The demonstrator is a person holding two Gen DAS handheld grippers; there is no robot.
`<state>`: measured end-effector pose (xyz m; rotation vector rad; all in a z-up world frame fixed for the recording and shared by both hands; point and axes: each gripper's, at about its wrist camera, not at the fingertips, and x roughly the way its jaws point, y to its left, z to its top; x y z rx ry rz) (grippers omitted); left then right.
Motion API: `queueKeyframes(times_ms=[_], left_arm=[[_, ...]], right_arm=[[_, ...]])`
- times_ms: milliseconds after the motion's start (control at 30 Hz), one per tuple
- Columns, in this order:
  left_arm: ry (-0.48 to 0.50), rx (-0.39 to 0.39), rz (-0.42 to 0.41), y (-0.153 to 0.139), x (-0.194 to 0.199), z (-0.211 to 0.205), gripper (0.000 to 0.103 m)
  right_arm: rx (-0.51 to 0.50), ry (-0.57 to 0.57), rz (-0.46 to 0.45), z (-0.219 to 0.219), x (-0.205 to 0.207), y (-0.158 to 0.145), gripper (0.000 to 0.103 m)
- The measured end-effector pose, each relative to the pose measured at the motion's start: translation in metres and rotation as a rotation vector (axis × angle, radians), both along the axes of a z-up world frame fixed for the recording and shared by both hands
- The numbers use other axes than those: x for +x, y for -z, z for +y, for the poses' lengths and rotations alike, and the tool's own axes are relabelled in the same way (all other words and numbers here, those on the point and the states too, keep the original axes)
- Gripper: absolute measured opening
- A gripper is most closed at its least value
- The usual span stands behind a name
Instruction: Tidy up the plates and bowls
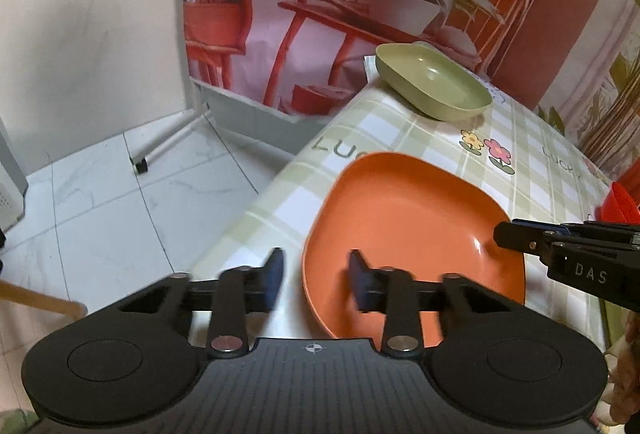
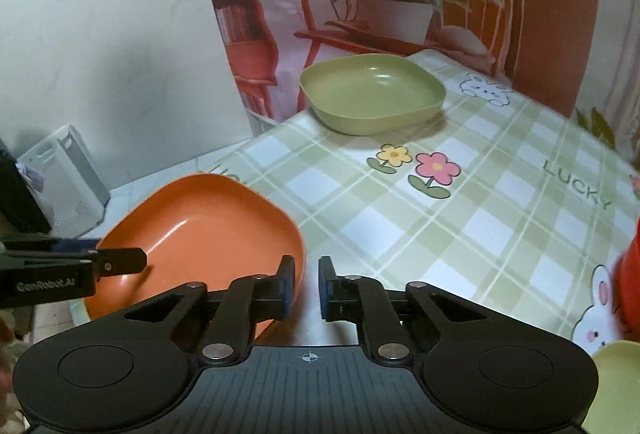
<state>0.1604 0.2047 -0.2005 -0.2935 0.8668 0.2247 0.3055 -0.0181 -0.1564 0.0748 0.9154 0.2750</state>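
An orange square plate [image 1: 408, 234] lies at the table's near left corner; it also shows in the right wrist view [image 2: 208, 230]. A green square plate [image 1: 436, 84] sits at the far edge, also seen in the right wrist view [image 2: 374, 96]. My left gripper [image 1: 316, 278] is open, its fingers astride the orange plate's left rim. My right gripper [image 2: 306, 284] is partly open, its fingers astride the orange plate's right rim without pinching it. It reaches in from the right in the left wrist view [image 1: 520, 238].
The table [image 2: 460, 218] has a green checked cloth with flowers and rabbits. A red dish [image 2: 630, 282] and a pale yellow dish [image 2: 616, 386] lie at the right. A printed backdrop hangs behind. White tiled floor [image 1: 100, 210] lies left of the table.
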Motion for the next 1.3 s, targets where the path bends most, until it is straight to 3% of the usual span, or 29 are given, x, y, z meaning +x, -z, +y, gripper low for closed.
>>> queueKeyframes(times_ms=[100, 200, 367, 733, 1133, 1300], left_arm=[[-0.003, 0.001, -0.001, 0.002, -0.004, -0.004, 0.015], [-0.015, -0.011, 0.0, 0.001, -0.004, -0.004, 0.012], [-0.002, -0.012, 0.003, -0.006, -0.003, -0.013, 0.012], [0.129, 0.028, -0.05, -0.036, 0.01, -0.061, 0.012], [0.333, 0.069, -0.086, -0.054, 0.02, -0.149, 0.012], [0.481, 0.069, -0.069, -0.054, 0.036, -0.186, 0.012]], right_arm=[[0.002, 0.001, -0.004, 0.002, -0.004, -0.002, 0.006], [0.022, 0.021, 0.01, -0.003, -0.007, -0.003, 0.006], [0.045, 0.061, 0.0, -0.015, -0.017, -0.012, 0.005], [0.096, 0.217, -0.055, -0.069, -0.051, -0.04, 0.005], [0.118, 0.407, -0.109, -0.153, -0.116, -0.058, 0.005], [0.124, 0.507, -0.092, -0.187, -0.148, -0.053, 0.005]])
